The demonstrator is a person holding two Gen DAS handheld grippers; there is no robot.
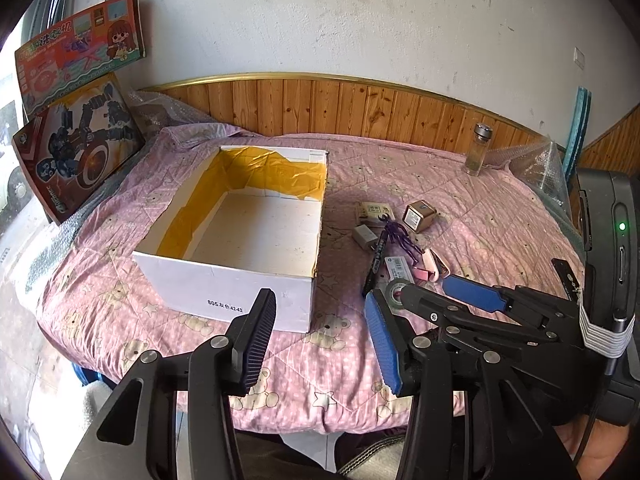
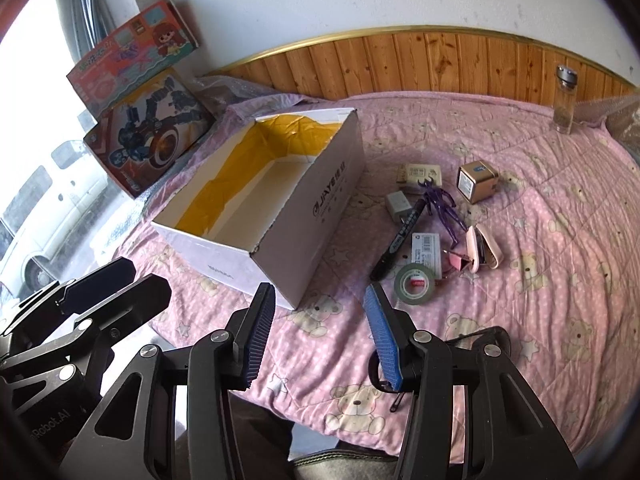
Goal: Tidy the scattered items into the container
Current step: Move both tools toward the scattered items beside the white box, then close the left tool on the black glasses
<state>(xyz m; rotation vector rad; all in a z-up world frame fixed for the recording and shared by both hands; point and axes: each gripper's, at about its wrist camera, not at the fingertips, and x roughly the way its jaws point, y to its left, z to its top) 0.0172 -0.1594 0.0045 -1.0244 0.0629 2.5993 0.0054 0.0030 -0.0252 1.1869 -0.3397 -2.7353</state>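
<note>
An empty white cardboard box (image 1: 224,276) (image 2: 304,216) with a yellow lining sits on the pink bear-print quilt (image 2: 540,280). To its right lies a cluster of small items: a tape roll (image 2: 414,282), a black marker (image 2: 396,246), a white charger (image 2: 399,206), a purple figure (image 2: 442,204), a gold cube tin (image 2: 476,182), a pink case (image 2: 482,250) and a label card (image 2: 426,250). My left gripper (image 1: 320,340) hovers open near the box's front corner. My right gripper (image 2: 320,336) is open and holds nothing, just short of the tape roll.
A glass bottle (image 2: 565,100) stands at the back right by the wood panelling. Two toy boxes (image 2: 148,136) lean against the wall at the left. Bubble wrap (image 1: 536,164) lies at the far right edge. A black hairpin (image 2: 396,402) rests near the quilt's front edge.
</note>
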